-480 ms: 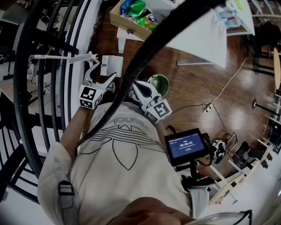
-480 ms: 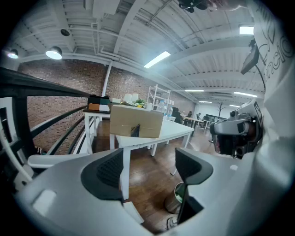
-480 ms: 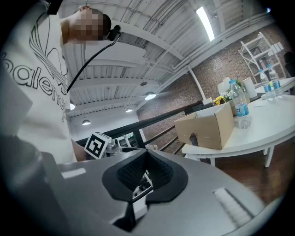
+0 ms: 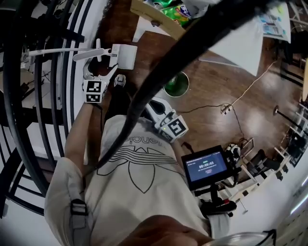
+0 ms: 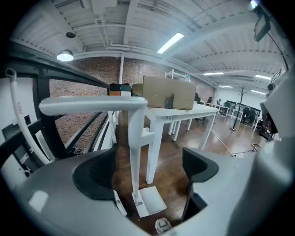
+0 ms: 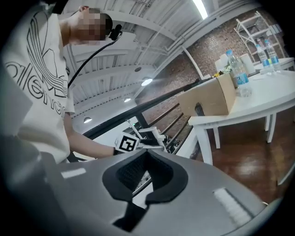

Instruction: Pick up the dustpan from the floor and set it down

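The white long-handled dustpan (image 5: 135, 152) stands upright on the wooden floor, its pan (image 5: 150, 200) flat on the boards and its crossbar grip (image 5: 92, 106) at the top. In the head view the pan (image 4: 124, 55) lies near a table leg. My left gripper (image 5: 145, 170) is open wide, and the dustpan's stem stands in line with the gap; neither pad touches it. From above, the left gripper (image 4: 100, 72) is just short of the handle. My right gripper (image 6: 146, 156) is shut on nothing and hangs near the person's chest (image 4: 166, 117).
A white table (image 4: 231, 38) carries a cardboard box of snacks (image 4: 159, 14). A green bucket (image 4: 175, 84) sits on the floor to the right of the dustpan. A cable (image 4: 240, 96) runs across the boards. Black railings (image 4: 48, 96) stand on the left.
The left gripper has moved forward and up the picture, closer to the dustpan's handle. The right gripper has stayed about where it was.
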The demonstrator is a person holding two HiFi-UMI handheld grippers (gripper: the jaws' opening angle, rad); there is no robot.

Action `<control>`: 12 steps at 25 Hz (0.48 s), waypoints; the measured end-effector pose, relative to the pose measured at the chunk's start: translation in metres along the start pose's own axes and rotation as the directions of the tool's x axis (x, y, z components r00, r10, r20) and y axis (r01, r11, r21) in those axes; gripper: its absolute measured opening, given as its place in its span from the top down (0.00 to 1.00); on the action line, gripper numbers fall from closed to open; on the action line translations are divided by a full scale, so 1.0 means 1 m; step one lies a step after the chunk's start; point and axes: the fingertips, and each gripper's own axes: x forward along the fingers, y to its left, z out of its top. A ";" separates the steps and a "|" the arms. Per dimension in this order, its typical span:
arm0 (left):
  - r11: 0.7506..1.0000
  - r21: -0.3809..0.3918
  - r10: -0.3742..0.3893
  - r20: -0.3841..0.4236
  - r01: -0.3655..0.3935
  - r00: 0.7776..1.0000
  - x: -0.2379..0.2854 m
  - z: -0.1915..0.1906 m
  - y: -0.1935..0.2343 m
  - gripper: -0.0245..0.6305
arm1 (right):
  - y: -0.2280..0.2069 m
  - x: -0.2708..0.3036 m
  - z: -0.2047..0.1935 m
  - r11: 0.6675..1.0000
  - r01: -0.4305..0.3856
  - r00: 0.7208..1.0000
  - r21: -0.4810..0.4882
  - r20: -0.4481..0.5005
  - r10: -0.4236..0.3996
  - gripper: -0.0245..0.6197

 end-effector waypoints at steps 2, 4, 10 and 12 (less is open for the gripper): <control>1.000 -0.001 -0.015 0.015 0.015 1.000 0.017 -0.008 0.011 0.24 | 0.000 0.003 -0.023 0.999 0.010 0.999 0.034 -0.043 -0.008 0.96; 1.000 -0.010 -0.028 0.043 0.029 0.999 0.033 -0.011 0.019 0.23 | -0.002 0.005 -0.039 0.996 0.030 0.997 0.080 -0.074 -0.025 0.96; 0.999 0.020 -0.050 0.062 0.049 0.997 0.055 0.007 0.023 0.75 | -0.006 -0.003 -0.045 0.983 0.087 0.992 0.161 -0.109 -0.069 0.96; 0.998 0.036 -0.055 0.045 0.053 0.997 0.054 0.011 0.022 0.81 | -0.009 -0.006 -0.044 0.981 0.102 0.990 0.167 -0.109 -0.084 0.96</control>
